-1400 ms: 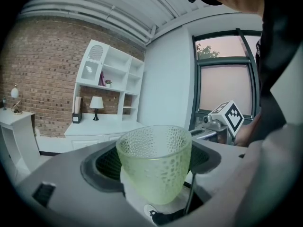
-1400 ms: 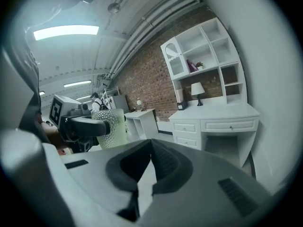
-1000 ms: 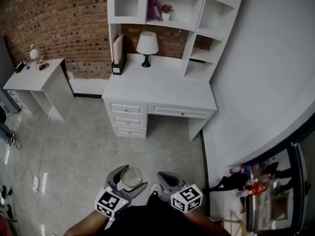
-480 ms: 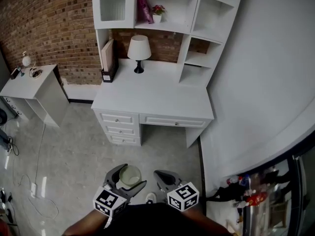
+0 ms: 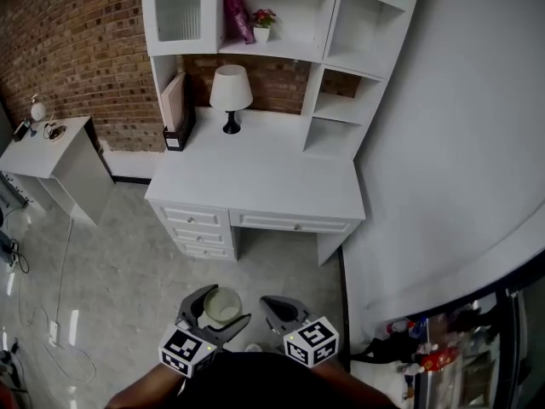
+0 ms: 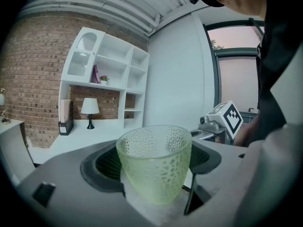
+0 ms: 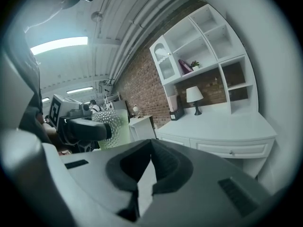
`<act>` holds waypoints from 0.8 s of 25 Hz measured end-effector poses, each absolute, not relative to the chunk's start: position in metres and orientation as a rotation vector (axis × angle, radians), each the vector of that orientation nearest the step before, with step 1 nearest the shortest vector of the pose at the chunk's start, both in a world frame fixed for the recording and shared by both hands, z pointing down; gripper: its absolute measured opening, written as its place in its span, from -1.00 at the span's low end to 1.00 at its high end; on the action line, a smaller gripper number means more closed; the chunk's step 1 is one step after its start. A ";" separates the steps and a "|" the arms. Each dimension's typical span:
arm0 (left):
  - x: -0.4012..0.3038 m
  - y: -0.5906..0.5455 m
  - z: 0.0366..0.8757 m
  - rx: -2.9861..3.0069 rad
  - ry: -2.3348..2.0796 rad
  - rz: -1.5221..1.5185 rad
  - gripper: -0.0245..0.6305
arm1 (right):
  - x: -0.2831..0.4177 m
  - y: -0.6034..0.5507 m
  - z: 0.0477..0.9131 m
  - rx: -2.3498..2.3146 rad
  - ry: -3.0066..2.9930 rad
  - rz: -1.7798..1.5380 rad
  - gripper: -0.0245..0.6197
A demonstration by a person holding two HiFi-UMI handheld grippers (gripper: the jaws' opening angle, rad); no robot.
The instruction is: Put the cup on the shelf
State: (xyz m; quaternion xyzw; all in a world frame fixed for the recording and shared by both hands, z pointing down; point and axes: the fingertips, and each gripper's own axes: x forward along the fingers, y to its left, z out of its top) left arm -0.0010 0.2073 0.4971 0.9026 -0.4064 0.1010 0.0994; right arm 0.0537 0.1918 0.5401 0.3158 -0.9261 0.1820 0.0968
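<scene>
A pale green dimpled glass cup (image 6: 155, 162) stands upright between the jaws of my left gripper (image 5: 218, 308), which is shut on it. The cup (image 5: 221, 306) shows low in the head view, above the grey floor; it also shows in the right gripper view (image 7: 110, 128). My right gripper (image 5: 274, 309) is just right of it, its jaws together and holding nothing (image 7: 150, 159). The white shelf unit (image 5: 332, 54) rises over a white desk (image 5: 264, 173) ahead; its open compartments on the right look bare.
A white lamp (image 5: 230, 96) and a file holder (image 5: 175, 113) stand on the desk. A pink item and a small potted plant (image 5: 262, 22) sit on a middle shelf. A small white side table (image 5: 55, 156) is at the left by the brick wall. Cables (image 5: 60, 313) trail on the floor.
The desk and shelves have slid lower and to the left in the head view and look a little nearer. Both grippers hold the same pose, the cup still held.
</scene>
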 end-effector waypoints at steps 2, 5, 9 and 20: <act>0.004 0.201 0.500 2.662 -1.192 0.314 0.28 | 0.058 0.186 0.542 0.939 -2.739 0.553 -0.91; 0.009 0.190 0.503 2.671 -1.185 0.331 0.28 | 0.063 0.177 0.546 0.941 -2.736 0.570 -0.91; 0.012 0.175 0.504 2.672 -1.176 0.330 0.28 | 0.067 0.166 0.553 0.946 -2.725 0.603 -0.91; 0.010 0.123 0.513 2.707 -1.105 0.323 0.28 | 0.066 0.115 0.560 0.993 -2.695 0.584 -0.91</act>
